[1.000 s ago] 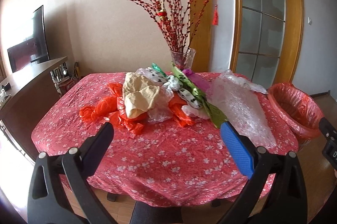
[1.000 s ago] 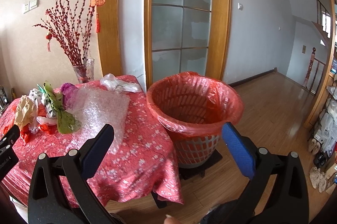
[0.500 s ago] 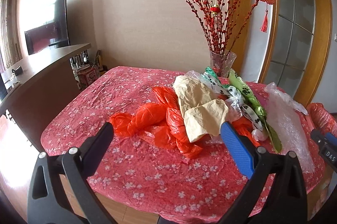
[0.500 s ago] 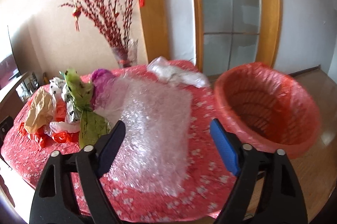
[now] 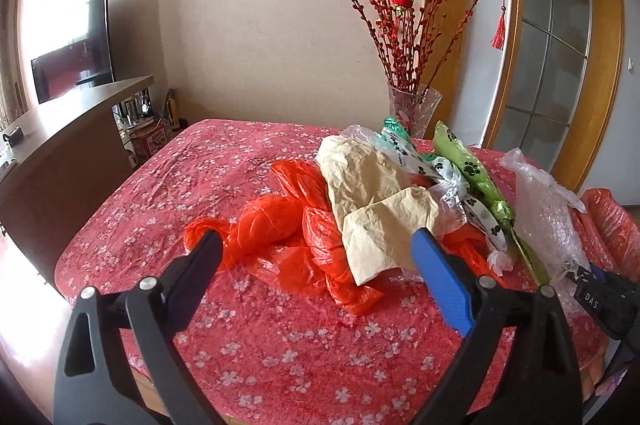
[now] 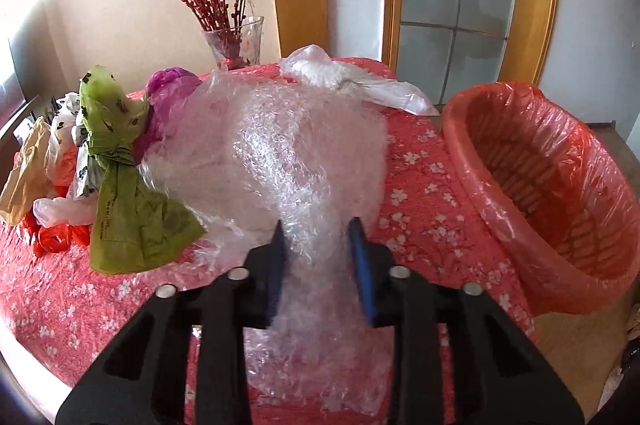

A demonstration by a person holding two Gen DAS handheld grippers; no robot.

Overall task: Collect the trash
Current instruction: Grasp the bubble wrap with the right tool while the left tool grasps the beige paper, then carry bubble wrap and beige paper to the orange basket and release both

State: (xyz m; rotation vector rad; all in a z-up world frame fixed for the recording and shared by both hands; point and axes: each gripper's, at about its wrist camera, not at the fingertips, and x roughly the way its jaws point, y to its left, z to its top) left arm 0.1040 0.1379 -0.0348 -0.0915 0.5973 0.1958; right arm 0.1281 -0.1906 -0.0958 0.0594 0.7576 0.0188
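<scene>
Both hands closer to bench [image 5: 280,353] than before | left wrist: left gripper [image 5: 316,257] fingers wide, just narrowing, empty, orange bag [image 5: 280,221] at 12 | right wrist: right gripper [image 6: 316,237] fingers just closed, pinching bubble wrap [image 6: 280,145]; lined bin [image 6: 560,185] at 2

Left gripper [image 5: 316,257]: black plastic frame with cut-out slots, silver round fasteners at the pivots, one black finger, one blue-faced finger. Right gripper [image 6: 318,237]: same build (blue pads on both inner faces). White "DAS" lettering shows on its body in the left view.
</scene>
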